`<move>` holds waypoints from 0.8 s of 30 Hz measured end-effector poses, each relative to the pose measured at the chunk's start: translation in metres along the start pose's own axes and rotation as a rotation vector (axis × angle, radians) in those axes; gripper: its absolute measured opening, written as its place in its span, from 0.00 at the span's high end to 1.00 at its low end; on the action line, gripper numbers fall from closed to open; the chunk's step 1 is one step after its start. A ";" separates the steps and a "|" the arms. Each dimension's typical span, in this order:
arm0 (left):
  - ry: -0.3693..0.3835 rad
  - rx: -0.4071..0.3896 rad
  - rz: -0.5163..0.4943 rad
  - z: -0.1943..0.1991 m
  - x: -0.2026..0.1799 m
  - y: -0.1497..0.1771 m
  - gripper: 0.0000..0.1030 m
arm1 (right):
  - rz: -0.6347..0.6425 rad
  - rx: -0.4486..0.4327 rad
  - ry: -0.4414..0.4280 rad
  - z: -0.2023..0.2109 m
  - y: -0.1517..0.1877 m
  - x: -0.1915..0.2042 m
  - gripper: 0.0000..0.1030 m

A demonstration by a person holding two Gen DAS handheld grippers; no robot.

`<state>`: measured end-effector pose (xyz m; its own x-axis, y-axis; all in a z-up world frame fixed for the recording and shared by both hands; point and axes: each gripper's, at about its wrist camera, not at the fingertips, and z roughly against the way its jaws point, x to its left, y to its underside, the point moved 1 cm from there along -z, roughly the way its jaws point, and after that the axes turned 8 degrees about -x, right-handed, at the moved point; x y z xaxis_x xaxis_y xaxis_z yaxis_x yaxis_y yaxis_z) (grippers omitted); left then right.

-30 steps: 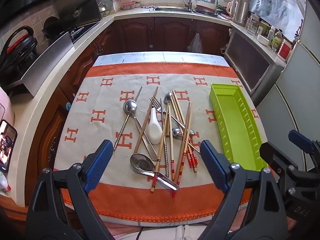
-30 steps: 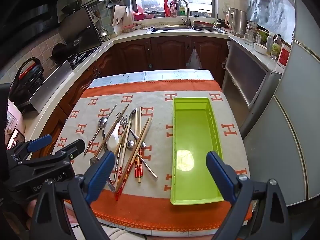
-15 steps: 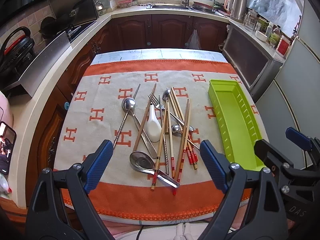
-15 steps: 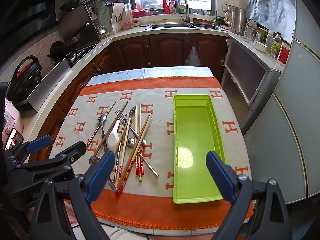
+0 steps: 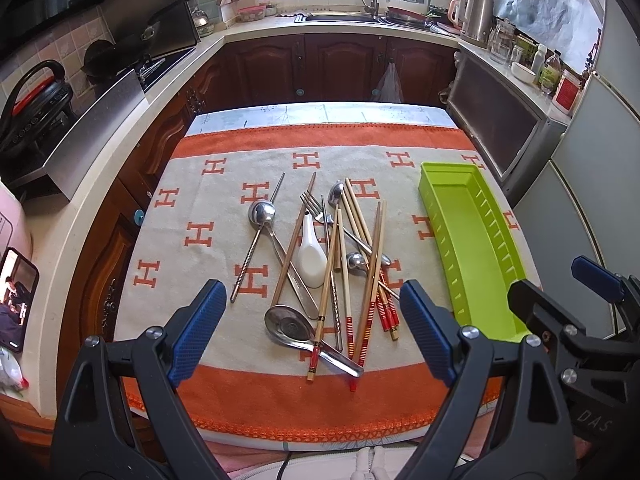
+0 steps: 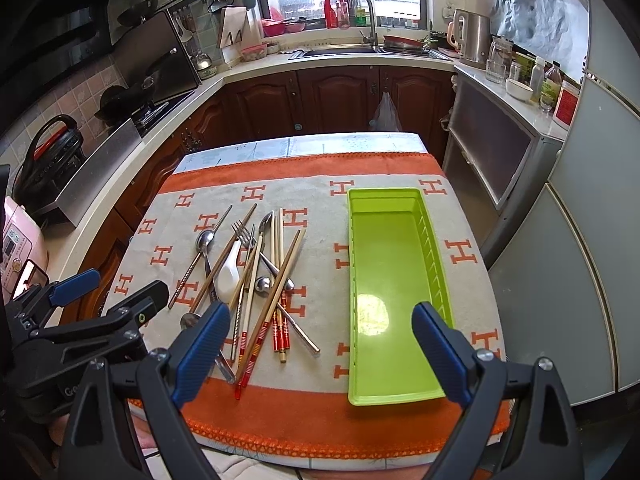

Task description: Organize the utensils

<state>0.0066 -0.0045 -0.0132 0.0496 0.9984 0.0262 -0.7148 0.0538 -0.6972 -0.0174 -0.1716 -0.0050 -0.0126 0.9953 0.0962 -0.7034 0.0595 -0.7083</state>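
Two grippers, left [image 5: 310,334] and right [image 6: 320,354], hover with jaws spread, holding nothing. Green tray [image 6: 394,394] lies empty at 3 o'clock of the utensil pile [image 5: 332,264]. Chopsticks [image 5: 372,280]: light, stiff, likely slippery; grip mid-shaft. White ceramic spoon [image 5: 310,258]: fragile; take its handle.

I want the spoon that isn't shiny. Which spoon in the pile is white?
The white ceramic soup spoon in the middle of the pile, between the brown chopstick and the fork. The other spoons are silver metal.
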 end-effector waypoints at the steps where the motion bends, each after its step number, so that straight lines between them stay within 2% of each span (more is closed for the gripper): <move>1: 0.000 0.000 0.000 0.000 0.000 0.000 0.15 | 0.000 -0.001 0.000 0.000 0.000 0.001 0.10; 24: 0.000 0.001 0.007 0.004 0.005 -0.001 0.15 | 0.001 -0.003 0.002 0.002 -0.001 0.001 0.10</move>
<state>0.0042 0.0008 -0.0095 0.0446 0.9988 0.0209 -0.7158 0.0466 -0.6968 -0.0181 -0.1711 -0.0032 -0.0118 0.9955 0.0942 -0.7016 0.0589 -0.7101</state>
